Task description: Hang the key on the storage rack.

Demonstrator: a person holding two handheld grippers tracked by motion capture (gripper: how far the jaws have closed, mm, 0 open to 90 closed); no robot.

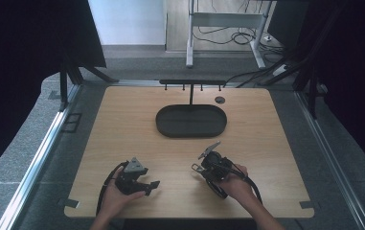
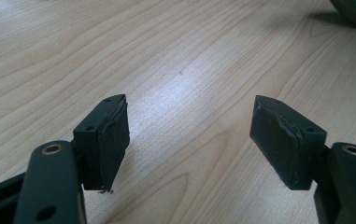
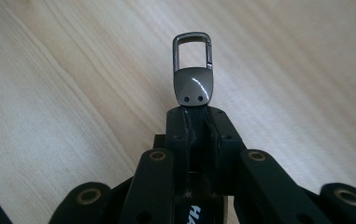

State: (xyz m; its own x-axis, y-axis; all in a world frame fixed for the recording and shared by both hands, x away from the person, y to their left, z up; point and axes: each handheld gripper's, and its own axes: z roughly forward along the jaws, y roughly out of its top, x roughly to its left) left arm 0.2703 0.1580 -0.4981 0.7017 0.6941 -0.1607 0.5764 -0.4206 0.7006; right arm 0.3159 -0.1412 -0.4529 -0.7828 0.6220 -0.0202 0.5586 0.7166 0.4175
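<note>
1. Right tool point(image 3: 192, 109) is pressed together on a black strap, and the strap's metal clasp point(image 3: 192, 70) sticks out just past the tips, its open loop pointing away.
2. From above, the right tool point(image 1: 197, 167) sits low over the near right part of the desk point(image 1: 122, 129), tilted so its tips point toward the left and a little away from the person.
3. The right hand point(image 1: 237, 184) grips it from behind, with the forearm coming in from the bottom edge and the cable looping beside the wrist.
4. The left tool point(image 2: 189, 140) is spread wide with nothing between its pads, only bare wood showing in the gap.
5. In the high view the left tool point(image 1: 153, 184) points to the right, toward the other one, and the left hand point(image 1: 115, 196) holds it near the front edge of the desk.
6. The two tools are near each other but apart.
7. A dark oval tray point(image 1: 191, 120) lies at the middle of the light wooden desk, well beyond both hands, with a thin black hook rack point(image 1: 192, 82) standing at its far side.
8. Grey carpet point(image 1: 27, 143) surrounds the desk, black curtains hang at both sides, and cables trail on the floor behind.
</note>
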